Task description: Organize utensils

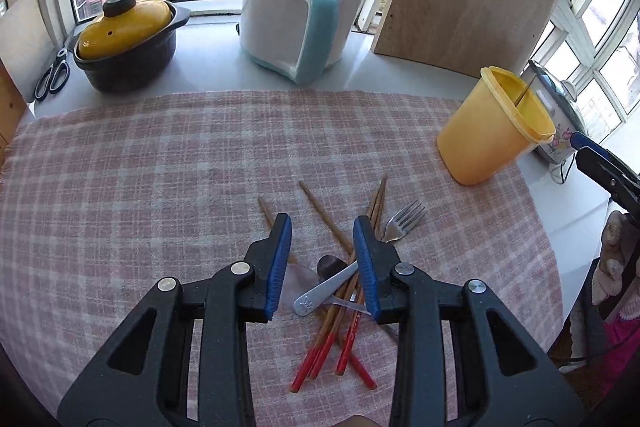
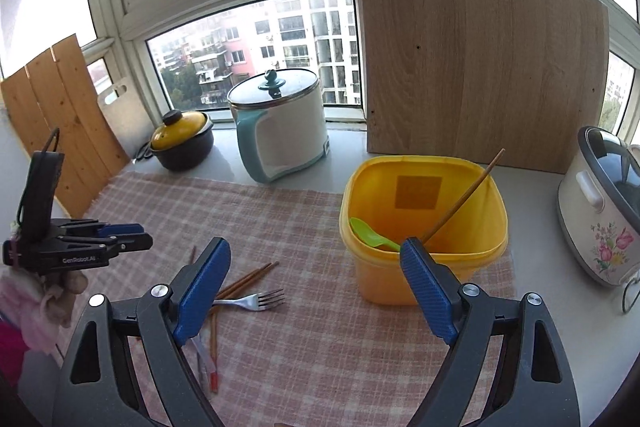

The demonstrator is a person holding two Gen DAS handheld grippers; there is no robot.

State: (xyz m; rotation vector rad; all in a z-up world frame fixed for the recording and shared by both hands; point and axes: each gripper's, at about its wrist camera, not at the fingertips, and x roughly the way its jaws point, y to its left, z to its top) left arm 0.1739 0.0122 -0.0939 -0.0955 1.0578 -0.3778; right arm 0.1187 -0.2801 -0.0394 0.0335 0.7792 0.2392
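While the left claw (image 1: 322,227) hangs part-open over the chopsticks (image 1: 320,223), empty, right claw (image 2: 316,247) gapes wide; yellow tub (image 2: 424,267) at one o'clock

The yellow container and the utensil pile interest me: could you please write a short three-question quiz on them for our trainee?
1. True or false: the yellow container already holds a green spoon and one chopstick.
2. Multiple choice: the fork lies A) inside the container, B) on the checked cloth, C) between the right gripper's fingers.
3. Fill in: the left gripper hovers over the pile of red-tipped ____.

Key: 1 true; 2 B; 3 chopsticks.
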